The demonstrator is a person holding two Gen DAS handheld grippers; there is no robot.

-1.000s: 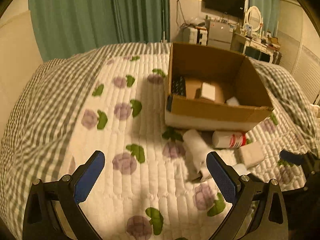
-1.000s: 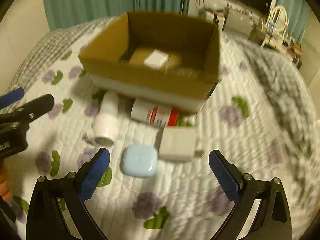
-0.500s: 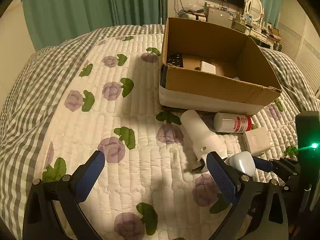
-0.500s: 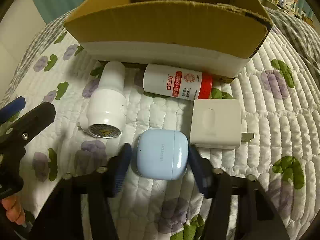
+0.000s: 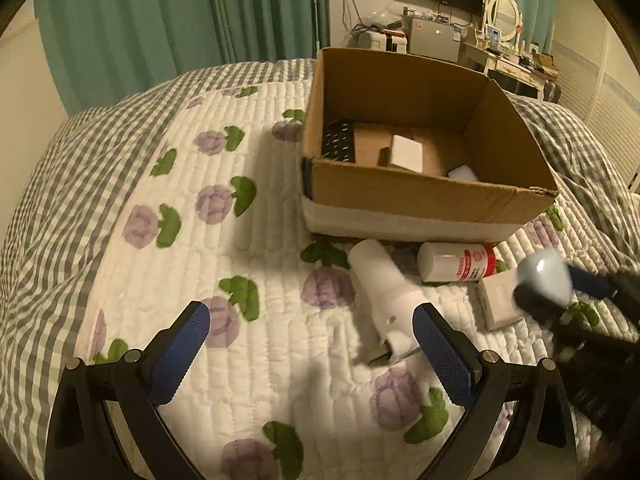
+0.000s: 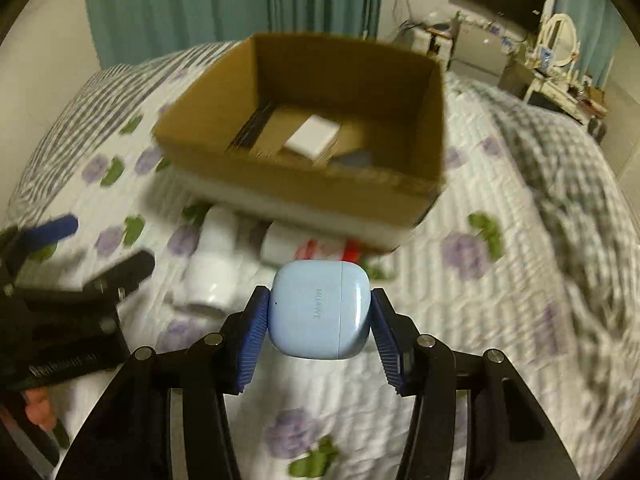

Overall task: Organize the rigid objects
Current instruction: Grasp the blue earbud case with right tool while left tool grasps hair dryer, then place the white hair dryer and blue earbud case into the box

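Note:
My right gripper (image 6: 320, 312) is shut on a light blue earbud case (image 6: 318, 310) and holds it above the quilt, in front of the open cardboard box (image 6: 432, 120). The case shows blurred in the left wrist view (image 5: 544, 282). My left gripper (image 5: 310, 350) is open and empty above the quilt, left of a white cylinder (image 5: 380, 288). A white bottle with a red label (image 5: 458, 262) and a white charger block (image 5: 496, 300) lie by the box's (image 5: 400, 196) front wall.
The box holds a white block (image 5: 406, 154), a black item (image 5: 339, 142) and other small things. The flower-print quilt (image 5: 180, 240) covers the bed. A curtain and a desk with a TV stand behind.
My right gripper closed on the blue earbud case and lifted it off the quilt toward the box. My left gripper stayed open and shifted slightly.

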